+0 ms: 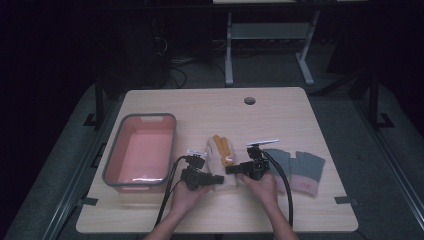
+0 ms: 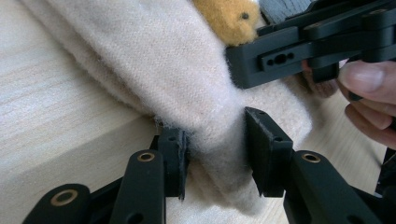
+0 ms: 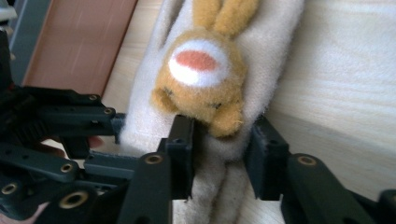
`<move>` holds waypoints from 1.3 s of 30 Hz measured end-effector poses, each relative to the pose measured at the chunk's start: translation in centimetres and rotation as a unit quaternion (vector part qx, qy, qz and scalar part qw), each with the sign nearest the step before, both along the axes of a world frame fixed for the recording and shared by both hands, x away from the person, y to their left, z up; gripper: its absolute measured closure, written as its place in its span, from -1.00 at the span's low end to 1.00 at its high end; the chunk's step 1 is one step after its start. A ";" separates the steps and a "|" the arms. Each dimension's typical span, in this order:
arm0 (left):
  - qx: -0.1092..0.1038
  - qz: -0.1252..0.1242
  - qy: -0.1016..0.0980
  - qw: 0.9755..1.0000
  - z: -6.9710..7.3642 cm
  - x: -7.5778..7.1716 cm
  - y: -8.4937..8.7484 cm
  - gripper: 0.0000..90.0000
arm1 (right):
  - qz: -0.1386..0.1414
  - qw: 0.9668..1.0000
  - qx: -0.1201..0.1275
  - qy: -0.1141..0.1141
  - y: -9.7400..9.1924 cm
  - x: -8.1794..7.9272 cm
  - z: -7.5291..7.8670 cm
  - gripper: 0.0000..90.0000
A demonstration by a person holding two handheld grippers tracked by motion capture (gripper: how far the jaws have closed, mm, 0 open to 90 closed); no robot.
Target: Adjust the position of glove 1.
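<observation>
A cream sock point(image 1: 220, 172) with an orange plush bunny point(image 1: 223, 148) sewn on it lies on the table's near middle. My left gripper point(image 1: 218, 178) comes in from the left and my right gripper point(image 1: 231, 170) from the right, and they meet over the sock. In the left gripper view the two pads of my left gripper point(image 2: 217, 140) pinch a bunched fold of the sock point(image 2: 154, 60) below the bunny point(image 2: 229, 18). In the right gripper view my right gripper point(image 3: 219, 140) squeezes the sock point(image 3: 289, 56) just under the bunny point(image 3: 201, 79).
A pink basin with a grey rim point(image 1: 111, 155) stands at the left, close to my left hand, and shows as the basin point(image 3: 79, 42) in the right gripper view. A pair of grey and pink socks point(image 1: 300, 170) lies to the right. A cable hole point(image 1: 249, 100) sits near the far edge.
</observation>
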State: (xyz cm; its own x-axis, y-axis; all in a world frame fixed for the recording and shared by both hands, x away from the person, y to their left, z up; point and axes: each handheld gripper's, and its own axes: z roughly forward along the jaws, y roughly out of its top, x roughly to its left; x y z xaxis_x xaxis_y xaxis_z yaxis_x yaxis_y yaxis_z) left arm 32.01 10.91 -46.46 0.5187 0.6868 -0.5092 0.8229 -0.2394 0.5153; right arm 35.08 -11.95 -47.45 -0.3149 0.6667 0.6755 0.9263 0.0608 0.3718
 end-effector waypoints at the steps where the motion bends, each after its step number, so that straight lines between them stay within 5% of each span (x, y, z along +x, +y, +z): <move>1: 0.000 0.001 0.002 1.000 0.0 0.1 0.0 0.38 | -0.004 1.000 0.005 0.003 0.0 0.1 -0.1 0.52; 7: -0.035 0.012 0.017 0.999 -0.3 0.5 0.4 0.47 | -0.012 1.000 0.008 0.005 0.1 0.1 -0.2 0.70; 12: -0.040 0.018 0.016 0.999 -0.2 0.4 0.3 0.51 | -0.010 1.000 0.017 0.012 -0.2 0.3 -0.1 0.79; 15: -0.045 0.020 0.019 0.999 -0.1 0.5 0.4 0.52 | -0.003 1.000 0.015 -0.002 -0.2 0.2 0.1 0.81; 39: -0.074 -0.012 -0.017 0.997 3.2 1.0 0.5 0.53 | 0.004 0.998 0.041 -0.038 -1.5 -0.2 3.1 0.83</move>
State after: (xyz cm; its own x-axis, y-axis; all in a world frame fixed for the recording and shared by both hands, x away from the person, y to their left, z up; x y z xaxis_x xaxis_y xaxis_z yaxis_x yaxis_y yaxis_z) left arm 33.00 11.45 -43.22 0.5524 0.5930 -0.5858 0.7994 -0.1776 0.5739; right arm 34.93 -13.47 -44.31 -0.3724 0.6067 0.7024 0.8952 0.0350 0.4443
